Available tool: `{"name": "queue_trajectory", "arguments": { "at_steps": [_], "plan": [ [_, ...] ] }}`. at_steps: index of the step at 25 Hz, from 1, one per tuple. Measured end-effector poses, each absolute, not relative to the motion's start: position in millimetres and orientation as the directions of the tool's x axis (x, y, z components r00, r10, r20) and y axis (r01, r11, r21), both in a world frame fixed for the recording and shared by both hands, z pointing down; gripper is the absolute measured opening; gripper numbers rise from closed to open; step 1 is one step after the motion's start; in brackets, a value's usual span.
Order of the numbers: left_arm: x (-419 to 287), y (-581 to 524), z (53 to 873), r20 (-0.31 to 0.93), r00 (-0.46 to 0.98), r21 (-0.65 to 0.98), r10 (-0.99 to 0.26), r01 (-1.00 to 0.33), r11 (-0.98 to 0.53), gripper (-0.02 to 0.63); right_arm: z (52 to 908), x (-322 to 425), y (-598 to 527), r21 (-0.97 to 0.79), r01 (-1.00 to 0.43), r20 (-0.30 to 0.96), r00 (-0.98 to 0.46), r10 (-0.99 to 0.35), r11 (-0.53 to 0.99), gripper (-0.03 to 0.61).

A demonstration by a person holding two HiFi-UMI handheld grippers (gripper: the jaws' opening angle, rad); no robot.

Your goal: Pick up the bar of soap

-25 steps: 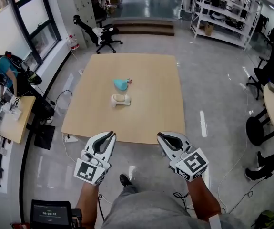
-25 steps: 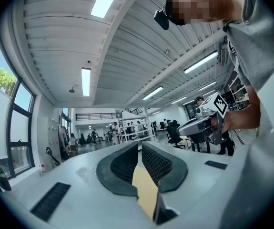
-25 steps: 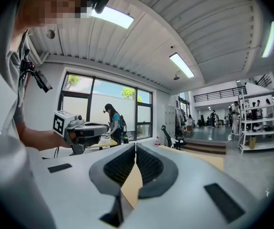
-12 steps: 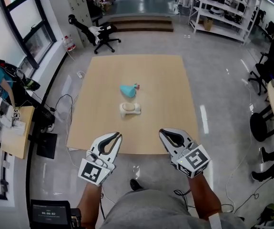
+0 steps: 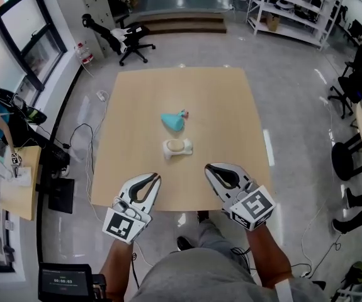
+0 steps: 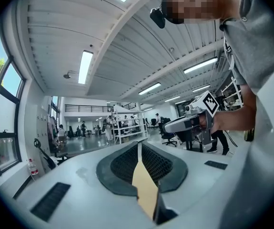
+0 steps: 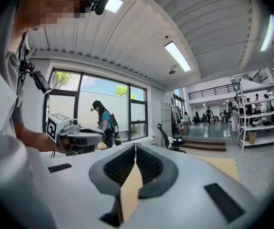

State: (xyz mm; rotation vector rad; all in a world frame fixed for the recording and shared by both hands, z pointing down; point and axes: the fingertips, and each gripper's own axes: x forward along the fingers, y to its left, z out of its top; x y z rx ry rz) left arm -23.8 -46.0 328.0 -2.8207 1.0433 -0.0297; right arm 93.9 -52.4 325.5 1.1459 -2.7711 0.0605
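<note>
Left gripper (image 5: 150, 179) hovers at near edge of wooden table (image 5: 130, 106), jaws pressed together, nothing between them. Cream bar of soap (image 5: 177, 147) lies mid-table, ahead of and between both tools, long axis roughly left-right. Teal object (image 5: 173, 121) sits just beyond it. Right gripper (image 5: 211, 168) also clamped and empty, about as near as left. Either would need to open and reach forward.
</note>
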Motion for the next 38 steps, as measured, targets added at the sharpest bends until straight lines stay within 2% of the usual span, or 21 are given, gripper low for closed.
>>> {"name": "queue_trajectory", "arguments": {
  "at_steps": [21, 29, 38],
  "plan": [
    [-67.0, -192.8, 372.7, 0.032, 0.67, -0.089, -0.741, -0.737, -0.67, 0.031, 368.6, 26.3, -201.6, -0.031, -0.558, 0.203, -0.816, -0.541, 0.829, 0.008],
    [-63.2, -247.6, 430.4, 0.152, 0.707, -0.122, -0.69, -0.679, -0.723, 0.031, 411.4, 2.4, -254.3, -0.043, -0.483, 0.247, -0.853, -0.46, 0.874, 0.008],
    [-23.9, -282.1, 491.6, 0.267, 0.761, -0.099, -0.591, -0.589, -0.802, 0.031, 477.5, -2.1, -286.7, -0.065, -0.396, 0.35, -0.869, -0.351, 0.916, 0.009]
  ]
}}
